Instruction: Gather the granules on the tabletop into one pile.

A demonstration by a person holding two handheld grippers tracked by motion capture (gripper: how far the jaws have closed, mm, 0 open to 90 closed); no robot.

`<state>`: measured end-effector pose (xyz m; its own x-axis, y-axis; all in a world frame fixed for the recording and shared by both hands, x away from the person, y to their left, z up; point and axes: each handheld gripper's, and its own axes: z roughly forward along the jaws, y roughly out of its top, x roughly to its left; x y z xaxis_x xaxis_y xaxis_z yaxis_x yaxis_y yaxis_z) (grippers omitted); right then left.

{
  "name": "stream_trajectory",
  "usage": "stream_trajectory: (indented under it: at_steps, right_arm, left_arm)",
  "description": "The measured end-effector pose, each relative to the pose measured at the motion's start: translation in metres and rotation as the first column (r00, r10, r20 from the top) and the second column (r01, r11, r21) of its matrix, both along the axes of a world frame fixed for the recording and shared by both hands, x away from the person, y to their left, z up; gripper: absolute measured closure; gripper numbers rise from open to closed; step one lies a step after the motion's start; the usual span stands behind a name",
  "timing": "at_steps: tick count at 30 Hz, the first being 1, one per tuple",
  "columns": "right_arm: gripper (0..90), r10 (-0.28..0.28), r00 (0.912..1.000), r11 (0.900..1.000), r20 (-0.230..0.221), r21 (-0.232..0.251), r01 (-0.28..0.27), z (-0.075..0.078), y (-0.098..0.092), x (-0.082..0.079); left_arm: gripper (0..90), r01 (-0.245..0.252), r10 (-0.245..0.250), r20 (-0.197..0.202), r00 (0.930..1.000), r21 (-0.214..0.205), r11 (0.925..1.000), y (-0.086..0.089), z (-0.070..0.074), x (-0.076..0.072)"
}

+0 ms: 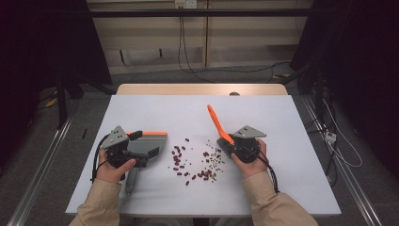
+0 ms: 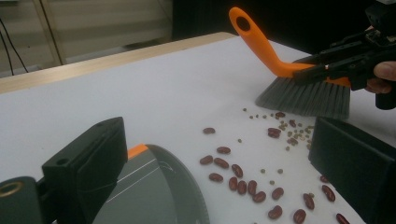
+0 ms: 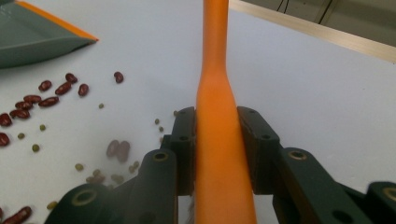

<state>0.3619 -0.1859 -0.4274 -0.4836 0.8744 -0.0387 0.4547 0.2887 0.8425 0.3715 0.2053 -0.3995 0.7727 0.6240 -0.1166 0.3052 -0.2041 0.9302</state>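
Observation:
An orange-handled brush point(image 1: 216, 123) with grey bristles point(image 2: 303, 98) is clamped by its handle point(image 3: 217, 93) in my right gripper point(image 1: 230, 141), just right of the spill. Red beans point(image 1: 181, 162) and small green ones point(image 1: 214, 162) lie scattered mid-table. A grey dustpan point(image 1: 146, 143) with an orange lip lies left of them on the white table point(image 1: 155, 108). My left gripper point(image 1: 143, 143) sits over it with jaws wide apart. In the left gripper view the pan point(image 2: 154, 191) lies by the left jaw, and beans point(image 2: 238, 179) show in the gap between the jaws.
The dustpan's grey handle point(image 1: 131, 181) points toward the table's near edge beside the left forearm. A wooden strip point(image 1: 202, 88) runs along the table's far edge. Dark stands and cables sit on the floor at both sides.

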Motion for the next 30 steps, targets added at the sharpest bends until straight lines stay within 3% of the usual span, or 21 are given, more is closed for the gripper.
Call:
stream_trajectory:
  at_steps: [4,8,10,12,18,25,27,29,30]
  right_arm:
    - [69.4,0.009,1.0000,0.9978,-0.001,-0.066,-0.009,-0.001,0.000,0.000]
    - [70.4,0.024,0.9996,0.9982,-0.012,-0.054,-0.024,0.000,0.000,0.000]
    - [70.8,0.022,0.9997,0.9993,-0.015,-0.031,-0.022,-0.001,0.000,0.001]
    - [70.8,0.002,0.9998,0.9996,-0.021,0.028,-0.002,-0.002,-0.002,0.003]
    - [70.9,0.004,0.9997,0.9895,0.023,0.144,-0.007,0.010,-0.007,0.005]
    - [70.8,-0.047,0.9965,0.9902,0.069,0.134,0.038,0.010,-0.020,0.015]
    - [70.6,-0.058,0.9970,0.9900,0.052,0.131,0.051,0.003,-0.023,0.019]
    - [70.3,-0.059,0.9983,0.9933,-0.001,0.099,0.058,-0.008,-0.022,0.021]
    - [70.0,-0.065,0.9978,0.9928,0.007,0.101,0.064,-0.009,-0.022,0.021]
  left_arm:
    - [4.4,0.001,-0.001,0.000,1.0000,0.006,1.0000,0.000,0.000,0.000]
    - [4.5,0.001,-0.001,0.000,1.0000,0.007,1.0000,0.000,-0.001,0.001]
    - [4.4,0.003,-0.003,-0.003,1.0000,0.006,1.0000,0.000,-0.001,0.001]
    - [4.4,0.003,-0.003,-0.002,1.0000,0.006,1.0000,-0.001,-0.001,0.000]
    - [4.4,0.002,-0.002,-0.001,1.0000,0.006,1.0000,-0.001,-0.001,0.001]
    - [4.4,0.000,0.000,0.004,1.0000,0.008,1.0000,0.000,0.000,0.000]
    - [4.4,0.003,-0.003,0.000,1.0000,0.008,1.0000,-0.001,-0.001,0.000]
    - [4.4,0.003,-0.003,0.000,1.0000,0.007,1.0000,-0.001,-0.001,0.001]
    - [4.4,0.004,-0.004,0.000,1.0000,0.008,1.0000,-0.001,-0.001,0.001]
